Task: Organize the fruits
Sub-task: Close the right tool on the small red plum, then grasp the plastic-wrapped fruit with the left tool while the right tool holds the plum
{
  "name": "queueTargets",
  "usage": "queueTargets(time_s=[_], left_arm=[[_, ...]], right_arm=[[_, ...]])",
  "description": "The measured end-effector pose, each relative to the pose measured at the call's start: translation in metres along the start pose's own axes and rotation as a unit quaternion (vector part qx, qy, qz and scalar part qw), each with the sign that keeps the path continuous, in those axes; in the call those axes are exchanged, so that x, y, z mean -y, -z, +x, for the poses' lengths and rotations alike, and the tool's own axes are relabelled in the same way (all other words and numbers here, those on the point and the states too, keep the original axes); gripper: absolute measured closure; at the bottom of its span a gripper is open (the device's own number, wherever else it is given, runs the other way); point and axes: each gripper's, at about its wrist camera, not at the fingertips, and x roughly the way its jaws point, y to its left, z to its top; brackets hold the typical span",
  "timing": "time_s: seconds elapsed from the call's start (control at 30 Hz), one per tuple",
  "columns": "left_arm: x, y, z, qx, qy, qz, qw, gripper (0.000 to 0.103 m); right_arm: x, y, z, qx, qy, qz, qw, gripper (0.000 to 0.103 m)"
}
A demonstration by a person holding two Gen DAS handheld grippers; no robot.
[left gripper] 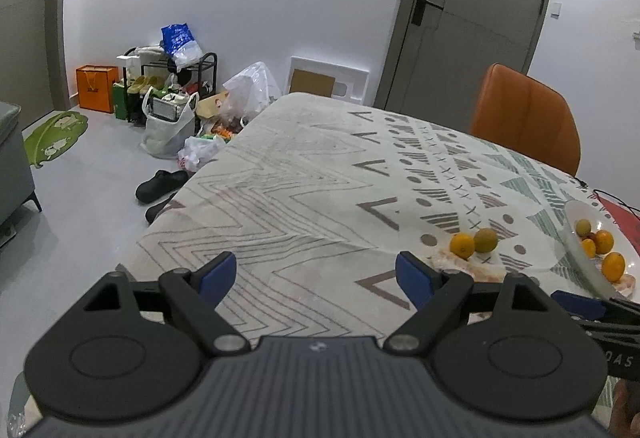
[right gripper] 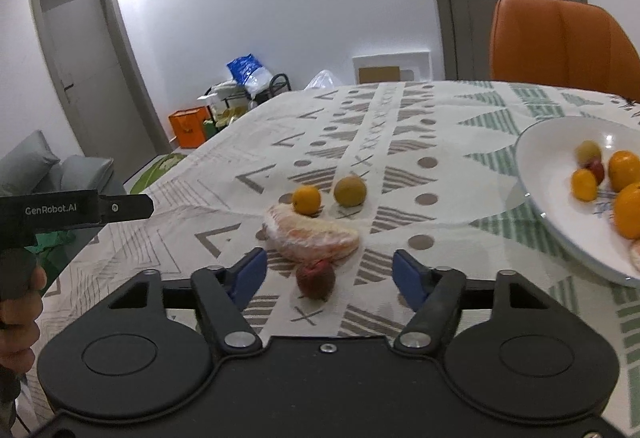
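My right gripper (right gripper: 326, 276) is open, its blue fingertips on either side of a small dark red fruit (right gripper: 315, 280) on the tablecloth. Just beyond lie a wrapped pomelo wedge (right gripper: 312, 236), a small orange (right gripper: 306, 200) and a yellow-green fruit (right gripper: 350, 191). A white bowl (right gripper: 536, 174) at the right holds several oranges and small fruits. My left gripper (left gripper: 316, 278) is open and empty over bare cloth; the orange (left gripper: 461, 246), the green fruit (left gripper: 485, 240) and the bowl (left gripper: 576, 250) lie to its right.
An orange chair (right gripper: 560, 42) stands behind the table's far right side. The table's left edge (left gripper: 192, 186) drops to a floor with shoes, bags and a rack (left gripper: 172, 86). The left gripper's body (right gripper: 76, 210) shows at the left of the right wrist view.
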Motion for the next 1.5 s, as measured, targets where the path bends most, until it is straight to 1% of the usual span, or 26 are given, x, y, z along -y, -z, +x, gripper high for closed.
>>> queueTargets(time_s=[0.07, 0.13, 0.2, 0.23, 0.27, 0.33, 0.4, 0.67, 0.97, 1.07, 1.37, 1.5], left_arm=[[-0.002, 0.000, 0.002, -0.002, -0.003, -0.001, 1.0000, 0.017], [-0.003, 0.001, 0.004, -0.005, -0.005, -0.002, 1.0000, 0.017], [-0.003, 0.000, 0.007, -0.007, -0.007, -0.002, 0.9999, 0.017], [-0.003, 0.000, 0.008, -0.008, -0.007, -0.002, 0.9999, 0.017], [-0.001, 0.000, 0.009, -0.008, -0.006, -0.001, 1.0000, 0.017], [0.001, -0.001, 0.011, -0.008, -0.004, 0.002, 1.0000, 0.018], [0.005, -0.001, 0.014, -0.010, -0.001, 0.004, 0.9999, 0.018], [0.029, 0.000, 0.026, -0.020, 0.021, 0.014, 0.9995, 0.017], [0.063, 0.002, 0.036, -0.029, 0.052, 0.042, 0.9973, 0.017], [0.071, 0.004, 0.038, -0.031, 0.054, 0.048, 0.9969, 0.012], [0.100, 0.008, 0.049, -0.035, 0.076, 0.073, 0.9939, 0.011], [0.110, 0.012, 0.058, -0.043, 0.080, 0.081, 0.9926, 0.011]], right_arm=[[-0.001, 0.001, 0.005, -0.005, -0.005, 0.000, 1.000, 0.046], [-0.001, 0.003, 0.010, -0.011, -0.007, -0.001, 1.000, 0.048], [-0.002, 0.004, 0.016, -0.015, -0.008, -0.001, 1.000, 0.057], [-0.002, 0.005, 0.018, -0.015, -0.009, -0.002, 1.000, 0.067], [-0.003, 0.006, 0.018, -0.012, -0.007, -0.008, 1.000, 0.081], [-0.003, 0.005, 0.019, -0.016, -0.009, -0.015, 1.000, 0.081], [0.001, 0.003, 0.018, -0.017, -0.013, -0.008, 1.000, 0.081], [0.022, 0.002, 0.009, -0.009, -0.001, 0.012, 1.000, 0.081], [0.042, -0.003, -0.008, 0.010, 0.010, 0.026, 1.000, 0.081], [0.047, -0.005, -0.016, 0.019, 0.014, 0.029, 0.999, 0.081], [0.067, -0.011, -0.036, 0.043, 0.033, 0.039, 0.998, 0.081], [0.075, -0.012, -0.044, 0.050, 0.043, 0.044, 0.997, 0.081]])
